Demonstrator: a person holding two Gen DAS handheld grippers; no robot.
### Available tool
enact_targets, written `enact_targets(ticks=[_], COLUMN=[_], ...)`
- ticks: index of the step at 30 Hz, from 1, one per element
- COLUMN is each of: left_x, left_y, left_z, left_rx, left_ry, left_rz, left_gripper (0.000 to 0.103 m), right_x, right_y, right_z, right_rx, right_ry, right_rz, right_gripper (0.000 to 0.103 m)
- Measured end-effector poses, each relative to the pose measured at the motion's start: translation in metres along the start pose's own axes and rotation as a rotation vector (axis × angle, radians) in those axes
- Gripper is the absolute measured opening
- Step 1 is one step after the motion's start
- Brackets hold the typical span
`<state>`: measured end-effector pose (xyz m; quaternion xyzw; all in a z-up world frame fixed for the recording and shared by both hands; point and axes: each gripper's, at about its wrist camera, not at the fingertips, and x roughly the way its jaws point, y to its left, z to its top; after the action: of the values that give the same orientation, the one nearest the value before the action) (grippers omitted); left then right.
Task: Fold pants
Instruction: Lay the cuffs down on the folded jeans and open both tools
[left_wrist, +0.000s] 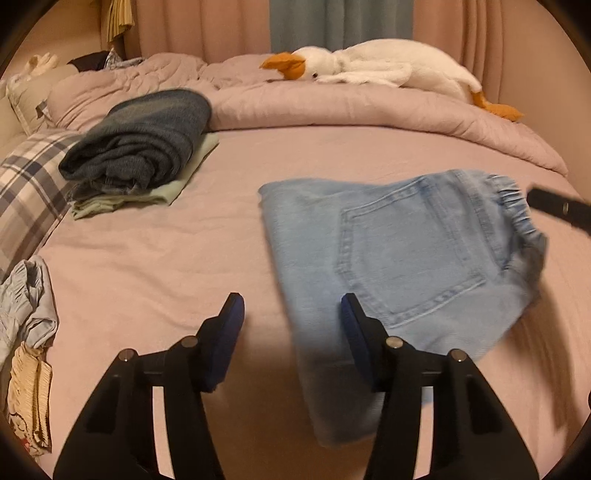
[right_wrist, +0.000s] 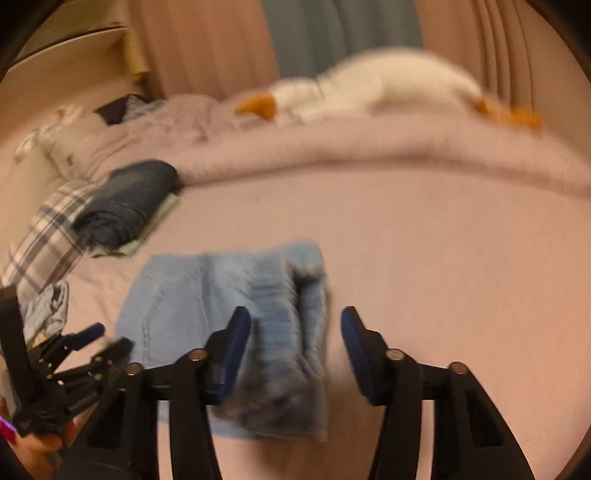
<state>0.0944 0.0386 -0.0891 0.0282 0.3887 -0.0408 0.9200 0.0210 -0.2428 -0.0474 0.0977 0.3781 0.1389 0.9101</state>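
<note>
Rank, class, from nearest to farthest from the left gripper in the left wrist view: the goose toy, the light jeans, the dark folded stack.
From the left gripper:
1. Light jeans, just ahead, to the right.
2. Dark folded stack, farther back, left.
3. Goose toy, farthest, on the bunched duvet.

Both grippers, left gripper (left_wrist: 291, 314) and right gripper (right_wrist: 295, 328), are black with round silver screws and dark blue fingers (left_wrist: 231, 332).

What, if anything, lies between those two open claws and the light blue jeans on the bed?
Nothing visible does. The left gripper and right gripper hang open right over the light blue jeans, only bare pink sheet around them.
</note>
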Motion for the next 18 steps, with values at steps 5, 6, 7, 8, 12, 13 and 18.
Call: enact_targets(ticks=[5, 6, 7, 8, 12, 13, 18], left_x=[0.005, 0.011, 0.018, 0.021, 0.023, 0.022, 0.006], left_y=[-0.027, -0.032, -0.035, -0.037, -0.04, -0.038, -0.038], left_z=[0.0, -0.002, -0.004, -0.007, -0.009, -0.008, -0.015], left_rx=[0.066, 0.085, 0.096, 0.102, 0.132, 0.122, 0.1], left_ry=[-0.005, 0.008, 0.029, 0.035, 0.025, 0.03, 0.021], left_rz=[-0.042, -0.036, -0.04, -0.038, -0.02, -0.025, -0.015], left_gripper=[0.052, 0.052, 0.05, 0.049, 0.049, 0.049, 0.051], right_x=[0.005, 0.017, 0.03, 0.037, 0.055, 0.054, 0.026], right_y=[0.025, 0.027, 0.024, 0.021, 0.001, -0.001, 0.01], right_z=[-0.003, -0.007, -0.013, -0.016, -0.022, -0.02, -0.029], right_rx=[-0.121, -0.135, -0.138, -0.129, -0.057, -0.04, -0.049], right_ry=[0.02, 0.063, 0.106, 0.125, 0.15, 0.155, 0.112], right_rz=[0.097, 0.076, 0.047, 0.041, 0.062, 0.073, 0.12], right_gripper=[0.024, 0.022, 0.022, 0.021, 0.005, 0.005, 0.007])
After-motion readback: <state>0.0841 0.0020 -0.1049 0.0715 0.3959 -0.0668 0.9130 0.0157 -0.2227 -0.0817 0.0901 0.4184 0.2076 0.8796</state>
